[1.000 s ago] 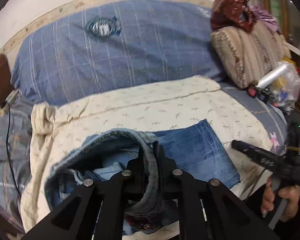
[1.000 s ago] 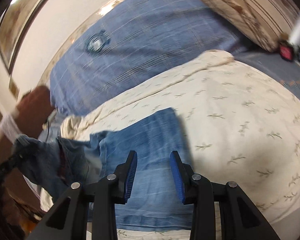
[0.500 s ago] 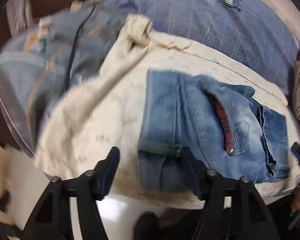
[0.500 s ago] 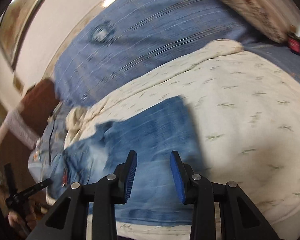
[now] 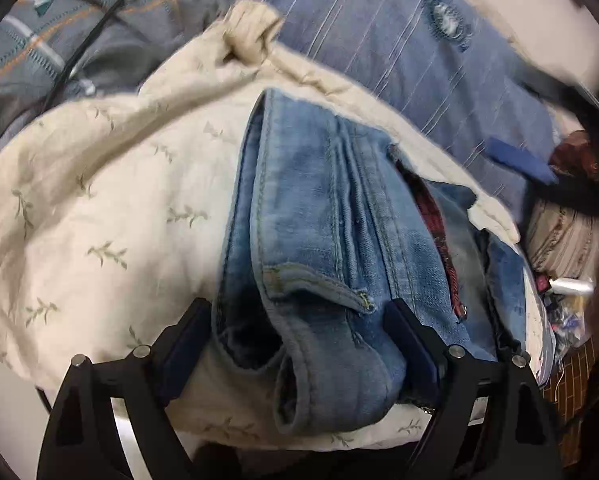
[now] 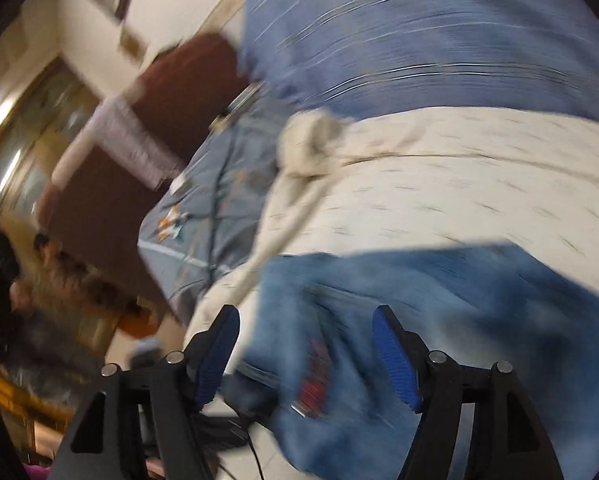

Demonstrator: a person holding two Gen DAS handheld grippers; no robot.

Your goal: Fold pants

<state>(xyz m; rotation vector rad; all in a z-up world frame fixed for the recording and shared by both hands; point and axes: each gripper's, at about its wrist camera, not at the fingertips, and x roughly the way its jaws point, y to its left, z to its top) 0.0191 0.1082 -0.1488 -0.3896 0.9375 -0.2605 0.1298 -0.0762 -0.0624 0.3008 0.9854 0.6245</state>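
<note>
The blue jeans (image 5: pixel 323 240) lie folded on a cream leaf-print sheet (image 5: pixel 99 216), with a dark red lining strip showing. My left gripper (image 5: pixel 299 336) is open, its fingers on either side of the rolled hem end at the sheet's near edge. In the blurred right wrist view the jeans (image 6: pixel 439 320) lie on the same sheet (image 6: pixel 459 184). My right gripper (image 6: pixel 305 354) is open just above the jeans' edge with the red strip between its fingers. The right gripper also shows, blurred, at the far right of the left wrist view (image 5: pixel 539 160).
A blue striped bedcover (image 5: pixel 399 52) lies beyond the sheet. A grey quilt with a black cable (image 5: pixel 79 40) is at the left. A patterned pillow (image 5: pixel 559 240) and clutter sit at the right. The bed edge runs just below the jeans.
My left gripper let go of the waistband, swung round and closed in on the folded hem end. My right gripper opened wider and swung left over the jeans' edge.
</note>
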